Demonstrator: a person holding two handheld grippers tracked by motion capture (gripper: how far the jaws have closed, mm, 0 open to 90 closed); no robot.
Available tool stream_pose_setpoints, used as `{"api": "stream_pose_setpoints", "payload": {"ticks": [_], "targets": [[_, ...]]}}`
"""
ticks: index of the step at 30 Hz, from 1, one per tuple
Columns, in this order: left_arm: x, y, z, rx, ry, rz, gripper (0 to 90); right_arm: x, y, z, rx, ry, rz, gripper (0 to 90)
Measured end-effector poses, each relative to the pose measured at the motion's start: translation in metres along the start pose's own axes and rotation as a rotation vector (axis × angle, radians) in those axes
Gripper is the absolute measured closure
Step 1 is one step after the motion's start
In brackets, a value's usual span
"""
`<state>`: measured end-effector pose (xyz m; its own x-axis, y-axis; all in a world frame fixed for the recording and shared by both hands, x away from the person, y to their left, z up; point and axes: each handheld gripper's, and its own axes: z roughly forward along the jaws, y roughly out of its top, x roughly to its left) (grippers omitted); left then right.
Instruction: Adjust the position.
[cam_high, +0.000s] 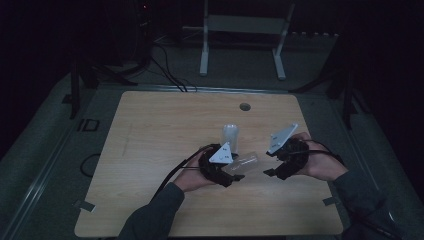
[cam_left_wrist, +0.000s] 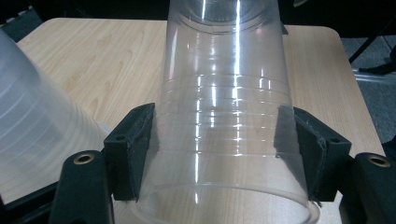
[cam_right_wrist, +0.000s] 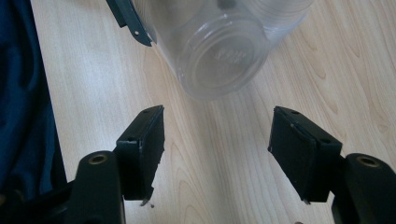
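Clear ribbed cup, black fingers, pale wood-grain table.

Two clear plastic cups: one lying between the jaws of the left claw, the held cup; one standing cup just beyond that claw. Two claws: the left, and the right claw with nothing between its jaws, facing the held cup's base. One bench under both. One white frame stand far beyond the claws.

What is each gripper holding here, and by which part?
Left gripper clamps the clear plastic cup across its side wall near the rim. Right gripper holds nothing.
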<state>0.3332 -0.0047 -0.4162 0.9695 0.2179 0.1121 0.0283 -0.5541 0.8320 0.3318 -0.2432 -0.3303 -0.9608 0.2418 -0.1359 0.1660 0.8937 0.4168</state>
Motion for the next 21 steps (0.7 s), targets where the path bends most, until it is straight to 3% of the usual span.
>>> {"api": "stream_pose_setpoints", "payload": {"ticks": [21], "targets": [[-0.004, 0.001, 0.006, 0.05, -0.035, 0.032, 30.6, 0.005, 0.014, 0.008, 0.101, 0.033, -0.07, 35.5]]}}
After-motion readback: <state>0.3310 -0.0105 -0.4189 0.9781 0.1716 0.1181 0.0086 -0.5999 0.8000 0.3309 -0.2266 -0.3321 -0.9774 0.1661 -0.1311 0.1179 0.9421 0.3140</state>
